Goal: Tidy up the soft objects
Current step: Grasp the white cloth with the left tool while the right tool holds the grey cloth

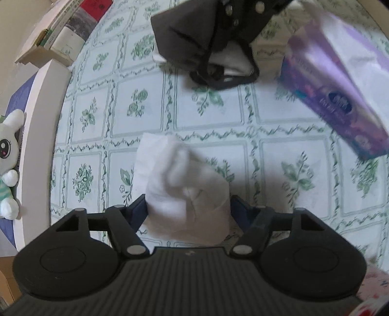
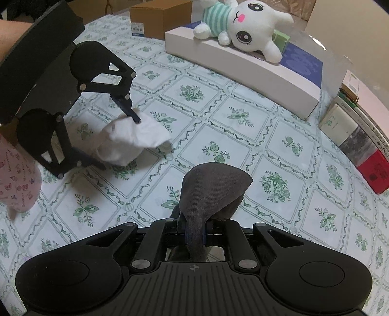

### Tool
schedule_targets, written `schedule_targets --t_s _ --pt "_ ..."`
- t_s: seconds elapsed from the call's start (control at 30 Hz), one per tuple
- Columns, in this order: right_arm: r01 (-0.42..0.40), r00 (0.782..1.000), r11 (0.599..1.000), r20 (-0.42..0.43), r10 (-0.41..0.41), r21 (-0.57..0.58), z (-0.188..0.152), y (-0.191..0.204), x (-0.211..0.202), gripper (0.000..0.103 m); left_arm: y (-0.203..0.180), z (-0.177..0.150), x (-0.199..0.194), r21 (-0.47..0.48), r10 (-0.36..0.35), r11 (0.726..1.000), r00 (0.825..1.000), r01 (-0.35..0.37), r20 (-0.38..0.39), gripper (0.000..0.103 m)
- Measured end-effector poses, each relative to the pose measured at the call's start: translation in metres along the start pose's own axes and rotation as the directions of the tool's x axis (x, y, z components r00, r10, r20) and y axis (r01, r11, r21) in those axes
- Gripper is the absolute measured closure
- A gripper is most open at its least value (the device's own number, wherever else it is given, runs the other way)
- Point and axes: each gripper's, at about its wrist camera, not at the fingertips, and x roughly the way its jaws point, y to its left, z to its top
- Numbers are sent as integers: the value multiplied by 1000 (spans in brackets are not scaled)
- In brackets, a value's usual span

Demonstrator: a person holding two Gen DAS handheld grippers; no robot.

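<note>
**Two grippers, each holding a soft item above the patterned tablecloth**

Left gripper [image 1: 188, 206]: fingers spread wide around a crumpled white cloth [image 1: 184, 179], which fills the gap between them and rises beyond the tips; right gripper [image 2: 194, 233]: fingers closed tightly on a grey sock [image 2: 211, 187], whose toe bulges up past the tips. Both items hang over the green-flowered tablecloth [image 2: 243, 116]. The right wrist view shows the left gripper at near left with the white cloth, and a white plush rabbit [image 2: 245, 29] lying on a flat white box [image 2: 243, 68] at far right; a brown carton [image 2: 158, 21] stands at far left. Only the left wrist view shows a purple tissue pack [image 1: 340, 92] at right, blurred.
</note>
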Motion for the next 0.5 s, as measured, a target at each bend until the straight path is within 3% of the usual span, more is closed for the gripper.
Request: schedule_targets --t_s 0.13,0.2,0.4,0.5 --pt "8 1000 1000 -10 -8 -17 0 -1 3 93 5 -2 0 -40 -23 999 1000 24 7 44" --pt "9 1000 1000 -10 -9 -16 -1 -1 3 93 8 -2 0 -65 -27 998 1000 28 5 58" --pt "18 1000 1000 -14 -18 -24 -4 3 1 93 11 0 -2 -112 3 994 1000 -6 -24 84" --pt "28 999 999 -22 -29 -30 -5 6 -3 93 12 0 -9 -139 28 990 999 -32 -30 87"
